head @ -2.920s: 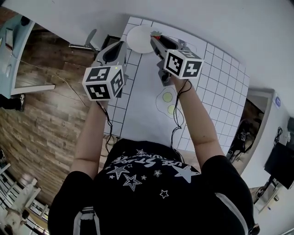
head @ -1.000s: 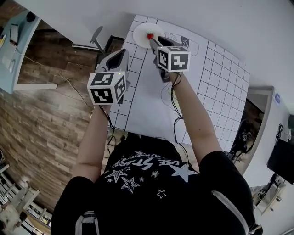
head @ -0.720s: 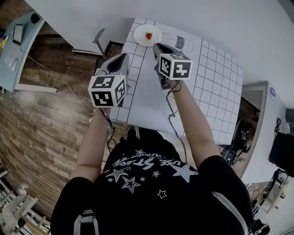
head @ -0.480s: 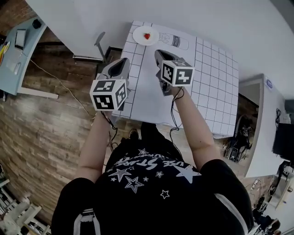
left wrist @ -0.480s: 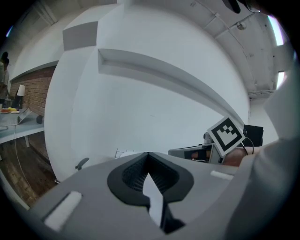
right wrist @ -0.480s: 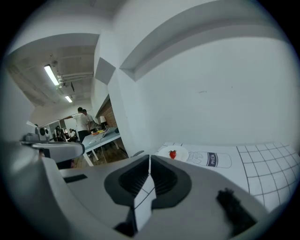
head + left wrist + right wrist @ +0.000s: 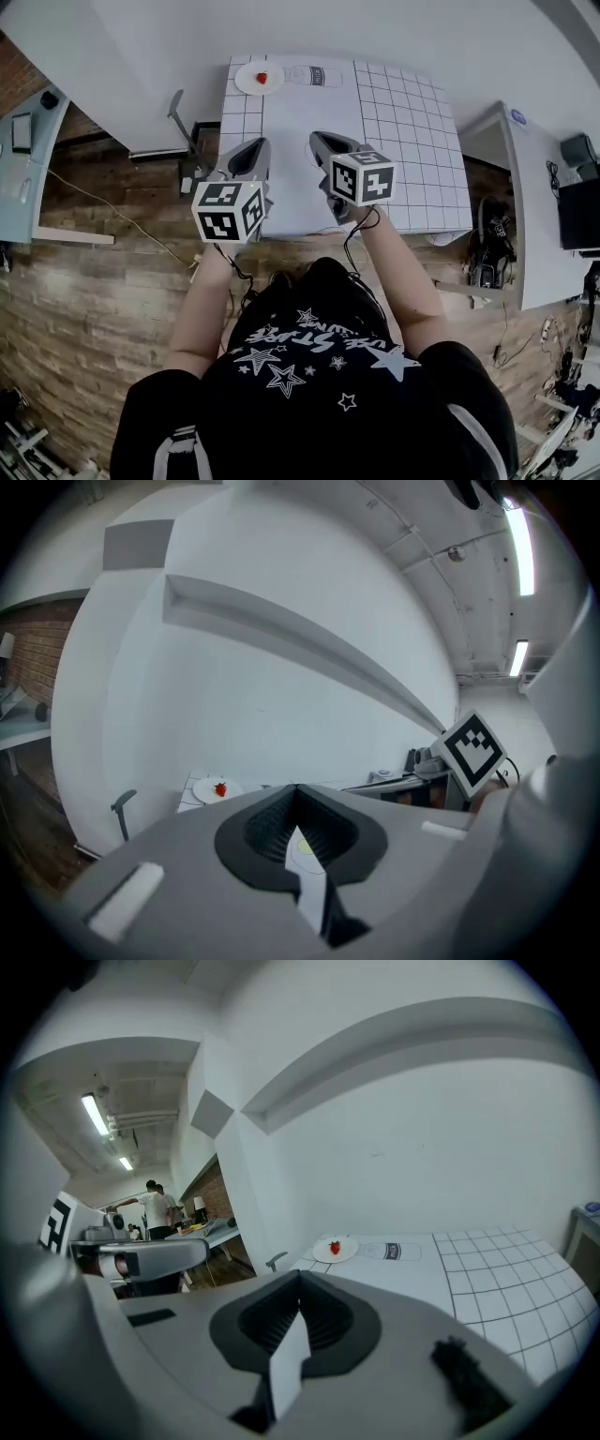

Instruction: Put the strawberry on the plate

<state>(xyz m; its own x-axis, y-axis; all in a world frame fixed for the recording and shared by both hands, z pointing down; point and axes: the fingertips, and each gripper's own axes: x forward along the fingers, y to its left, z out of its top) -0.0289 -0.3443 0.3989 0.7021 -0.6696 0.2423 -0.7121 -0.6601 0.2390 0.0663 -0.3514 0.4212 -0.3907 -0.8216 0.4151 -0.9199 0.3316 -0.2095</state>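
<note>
The right gripper (image 7: 300, 1283), its jaws just closed together with nothing between them, is well short of the plate (image 7: 348, 1253); the strawberry (image 7: 335, 1248) lies on the plate's middle.

A white, black-gridded square table (image 7: 412, 141) bears a white printed sheet (image 7: 300, 122) and, far ahead of the left gripper (image 7: 255, 148), a round white plate (image 7: 246, 82).

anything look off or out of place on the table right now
Nothing stands out. The strawberry sits on the white plate at the far left corner of the table, and nothing looks spilled, tipped or damaged.
</note>
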